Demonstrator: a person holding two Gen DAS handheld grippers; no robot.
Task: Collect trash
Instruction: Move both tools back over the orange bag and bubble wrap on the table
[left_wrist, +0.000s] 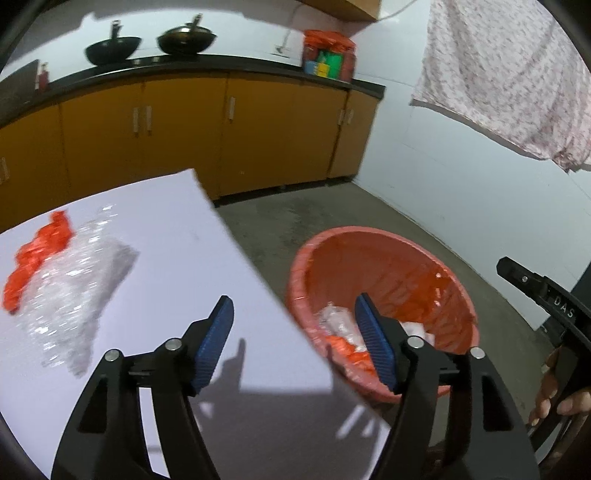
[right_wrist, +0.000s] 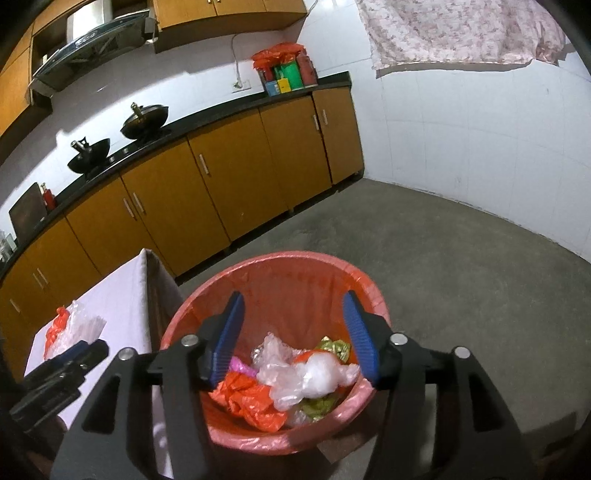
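A red trash bin (left_wrist: 384, 254) with a red liner stands on the floor beside a white table (left_wrist: 177, 229). It also shows in the right wrist view (right_wrist: 295, 269), holding crumpled clear plastic (right_wrist: 314, 376), an orange bag (right_wrist: 251, 398) and green wrappers. On the table lie an orange plastic scrap (left_wrist: 40, 254) and a clear plastic sheet (left_wrist: 74, 291). My left gripper (left_wrist: 295, 314) is open and empty over the table's right edge. My right gripper (right_wrist: 293, 314) is open and empty above the bin. The right gripper's body also shows in the left wrist view (left_wrist: 539, 291).
Yellow kitchen cabinets (right_wrist: 221, 177) with a black counter run along the far wall, with two woks (left_wrist: 147, 42) and a red bag of items (left_wrist: 328, 55) on it. A floral cloth (left_wrist: 509, 70) hangs at the right. The floor (right_wrist: 443, 258) is grey concrete.
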